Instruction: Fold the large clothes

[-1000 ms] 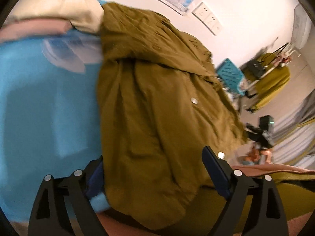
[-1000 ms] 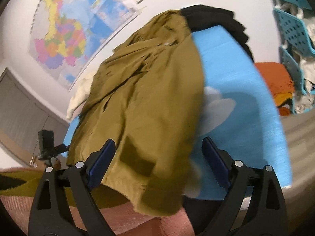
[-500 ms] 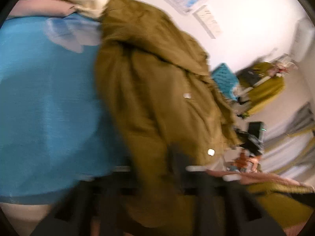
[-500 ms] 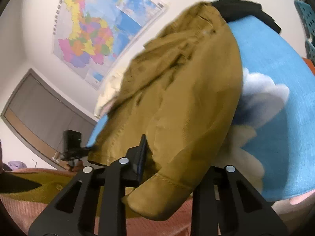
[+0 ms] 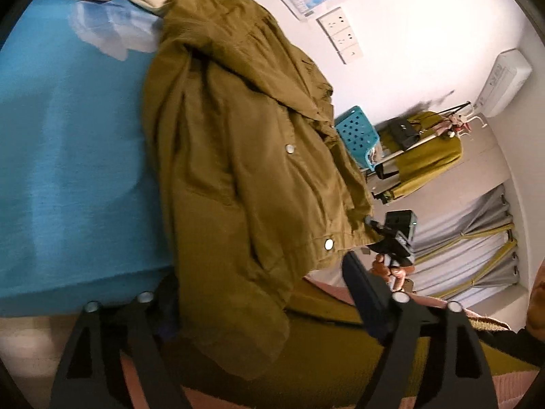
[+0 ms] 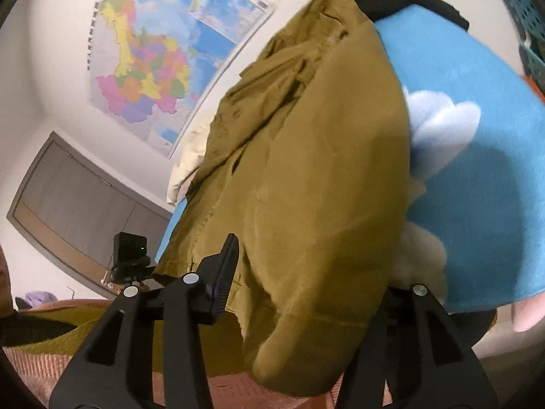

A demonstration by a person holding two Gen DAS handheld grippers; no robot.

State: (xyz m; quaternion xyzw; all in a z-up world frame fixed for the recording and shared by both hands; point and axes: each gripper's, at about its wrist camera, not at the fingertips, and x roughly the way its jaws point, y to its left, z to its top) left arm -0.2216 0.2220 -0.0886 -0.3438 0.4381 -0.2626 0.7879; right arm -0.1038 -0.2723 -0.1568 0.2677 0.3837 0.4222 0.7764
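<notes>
- Jacket [image 5: 245,170], olive, lies on our blue blanket [image 5: 68,156]; its hem hangs between both tongs.
- Wall map [image 6: 163,64] lettering is too small for us to read.
- Our left gripper [image 5: 262,310] has just been opening and stands spread, pads clear.
- Our right gripper [image 6: 306,293] has just been opening around the fold; grip unclear.

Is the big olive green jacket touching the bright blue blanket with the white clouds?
Touching. In the left wrist view the olive green jacket lies spread flat on the blue blanket, its edge resting on the cloth with no gap. The right wrist view agrees.
</notes>
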